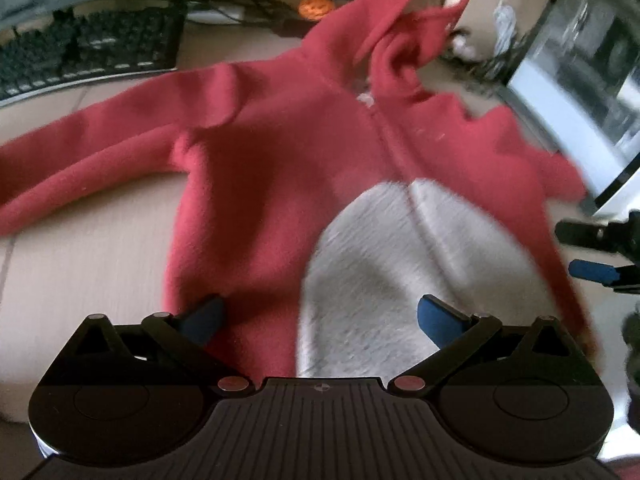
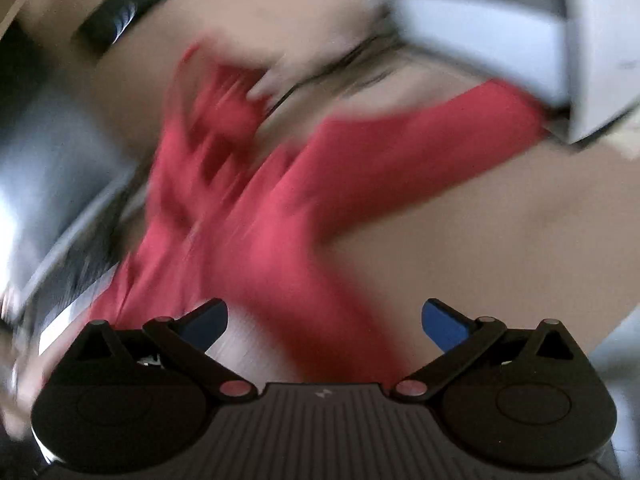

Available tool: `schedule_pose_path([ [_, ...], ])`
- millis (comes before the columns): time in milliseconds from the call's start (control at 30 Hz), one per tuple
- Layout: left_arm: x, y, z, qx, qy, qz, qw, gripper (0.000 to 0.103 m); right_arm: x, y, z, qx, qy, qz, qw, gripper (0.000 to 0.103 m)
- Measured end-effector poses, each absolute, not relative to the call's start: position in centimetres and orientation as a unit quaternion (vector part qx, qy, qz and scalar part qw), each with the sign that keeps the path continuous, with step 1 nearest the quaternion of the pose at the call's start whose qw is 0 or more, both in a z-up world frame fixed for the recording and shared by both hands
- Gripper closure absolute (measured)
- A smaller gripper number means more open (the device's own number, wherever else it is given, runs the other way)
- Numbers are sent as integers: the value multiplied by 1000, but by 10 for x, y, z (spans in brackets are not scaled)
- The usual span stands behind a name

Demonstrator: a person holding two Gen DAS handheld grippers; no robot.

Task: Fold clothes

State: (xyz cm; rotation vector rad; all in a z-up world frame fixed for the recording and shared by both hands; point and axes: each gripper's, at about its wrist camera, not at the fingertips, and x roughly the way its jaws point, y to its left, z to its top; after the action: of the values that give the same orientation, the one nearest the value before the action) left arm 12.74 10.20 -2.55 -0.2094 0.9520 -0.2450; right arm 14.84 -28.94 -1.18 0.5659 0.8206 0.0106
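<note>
Red hooded garment (image 1: 280, 152), grey belly patch (image 1: 384, 280)

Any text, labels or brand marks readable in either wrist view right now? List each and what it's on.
No readable text.
Keyboard: key legends too blurred.
Left gripper base: small round emblem, no letters legible.
Right gripper base: tiny pale mark, too small to read.
Red onesie: whitish spot at the zipper top, too blurred.

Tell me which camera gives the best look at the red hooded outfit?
The left wrist view: the red hooded outfit lies spread out there, with hood, a long sleeve and grey belly panel visible. The right wrist view shows only a motion-blurred red sleeve and body.
</note>
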Motion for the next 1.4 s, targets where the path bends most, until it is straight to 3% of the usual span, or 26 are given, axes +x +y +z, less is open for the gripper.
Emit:
schedule_pose_path([
  [167, 143, 78, -8, -105, 427, -143, 887, 0, 189, -361, -40, 406, 385, 40, 828, 0],
  [533, 171, 38, -29, -140, 481, -88, 861, 0, 259, -380, -79, 429, 337, 59, 836, 0],
  [900, 166, 37, -32, -168, 468, -48, 866, 0, 330, -351, -88, 411, 330, 143, 838, 0],
  [1033, 164, 38, -31, -166, 466, -51, 868, 0, 328, -348, -83, 419, 382, 176, 805, 0],
  [1233, 163, 45, -30, -184, 462, -55, 866, 0, 283, -330, -58, 254, 455, 155, 840, 0],
  [1400, 166, 41, -31, -180, 461, -52, 867, 0, 290, -319, -65, 333, 475, 196, 791, 0],
])
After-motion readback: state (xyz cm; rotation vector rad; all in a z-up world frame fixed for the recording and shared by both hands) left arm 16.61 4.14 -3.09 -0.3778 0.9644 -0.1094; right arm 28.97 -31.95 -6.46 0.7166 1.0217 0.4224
